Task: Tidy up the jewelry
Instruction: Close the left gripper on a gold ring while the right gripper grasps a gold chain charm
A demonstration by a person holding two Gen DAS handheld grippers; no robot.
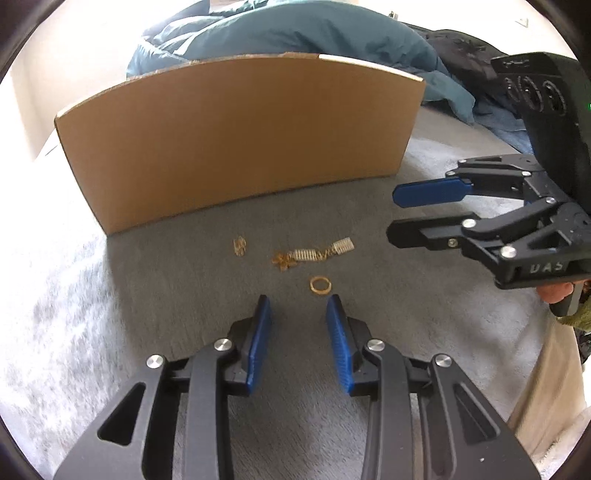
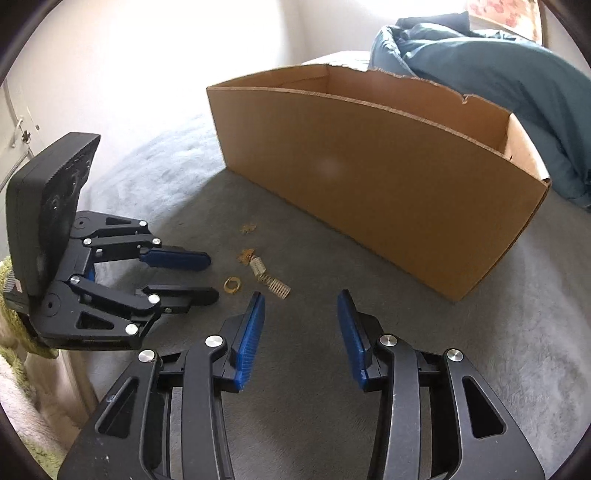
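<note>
Gold jewelry lies loose on a grey blanket in front of a cardboard box (image 1: 236, 147). A gold ring (image 1: 320, 285) rests just beyond my left gripper (image 1: 298, 301), which is open with nothing between its blue pads. Further on lies a tangle of gold charm and pale spring-like pieces (image 1: 314, 254), and a small gold piece (image 1: 240, 246) sits to the left. My right gripper (image 1: 394, 214) hovers at the right, open and empty. In the right wrist view, the right gripper (image 2: 301, 295) stands open near the spring pieces (image 2: 273, 282), the ring (image 2: 232, 285) and the left gripper (image 2: 211, 277).
The open-topped box (image 2: 369, 177) stands right behind the jewelry. A teal duvet (image 1: 295, 29) is heaped beyond it, with dark clothing (image 1: 465, 48) at the far right. A person's hand (image 1: 554, 293) holds the right gripper's handle. The grey blanket (image 1: 332, 424) spreads around.
</note>
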